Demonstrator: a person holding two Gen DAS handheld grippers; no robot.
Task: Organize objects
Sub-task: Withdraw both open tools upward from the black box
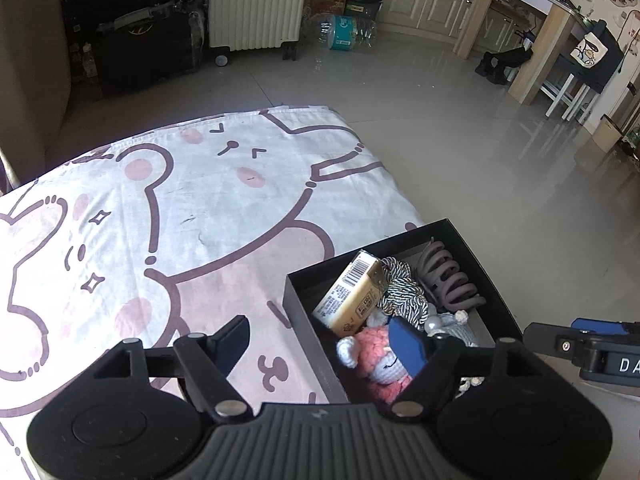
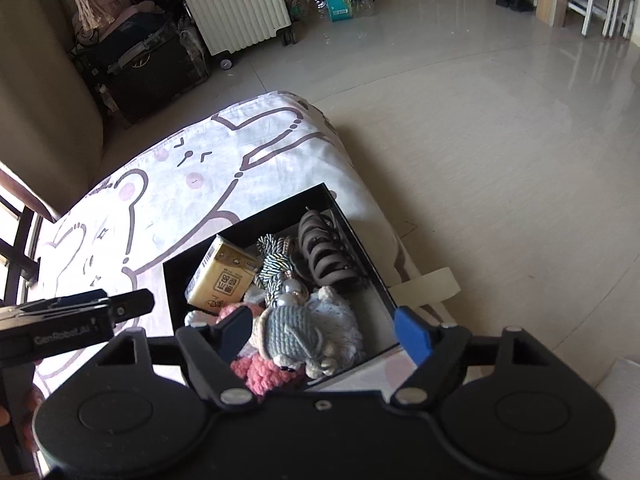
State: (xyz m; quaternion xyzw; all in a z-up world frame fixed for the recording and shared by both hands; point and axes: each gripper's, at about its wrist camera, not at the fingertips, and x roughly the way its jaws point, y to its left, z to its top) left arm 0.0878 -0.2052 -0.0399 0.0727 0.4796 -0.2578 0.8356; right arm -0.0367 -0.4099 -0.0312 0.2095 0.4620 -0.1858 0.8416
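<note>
Black box (image 2: 352, 236) at tabletop's right edge, filled: yellow pack (image 1: 350, 294), hair claw (image 2: 324, 252), crochet toys. Left gripper (image 1: 324, 346) over box's left wall, right gripper (image 2: 324, 330) over near corner; both fingers spread, empty.

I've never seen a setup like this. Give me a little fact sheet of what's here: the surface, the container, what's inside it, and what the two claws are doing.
surface: cartoon bear sheet
container: black box, open top, at the sheet's edge
contents: yellow carton, striped cord, brown hair claw, grey crochet toy, pink crochet toy
left gripper: open, holding nothing, one finger over the box
right gripper: open, holding nothing, above the box
left to tidy: nothing loose visible on the sheet
</note>
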